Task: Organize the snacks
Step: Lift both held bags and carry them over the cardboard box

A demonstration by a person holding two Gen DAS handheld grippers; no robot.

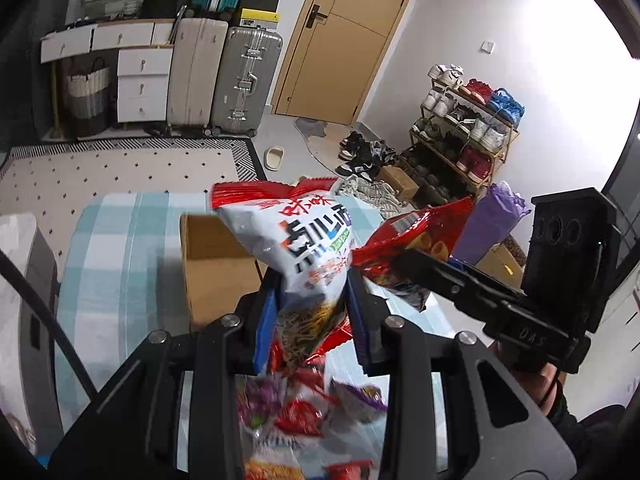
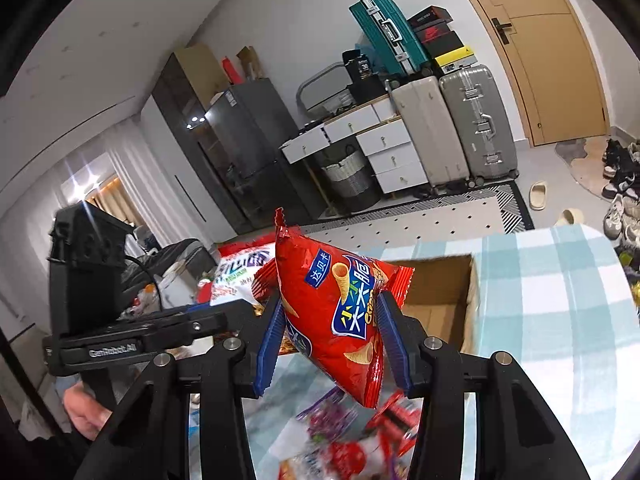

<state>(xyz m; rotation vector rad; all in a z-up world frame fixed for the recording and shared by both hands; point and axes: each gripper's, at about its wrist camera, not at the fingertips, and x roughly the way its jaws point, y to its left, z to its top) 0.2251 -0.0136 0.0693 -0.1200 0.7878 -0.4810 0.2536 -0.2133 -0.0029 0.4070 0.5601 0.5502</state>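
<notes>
Transfer step: left gripper [image 1: 312, 300] clamped on white crinkled noodle-snack bag [image 1: 296, 240]; right gripper [image 2: 332, 332] clamped on red foil cone-snack bag [image 2: 344, 312]; release over open brown cardboard box [image 2: 440, 300] required next.

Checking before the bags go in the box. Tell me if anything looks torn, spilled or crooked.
Nothing looks torn or spilled. The white noodle bag in the left gripper and the red cone-snack bag in the right gripper both hang tilted but sealed. The cardboard box sits open on the checked cloth. The loose packets below are blurred.
</notes>
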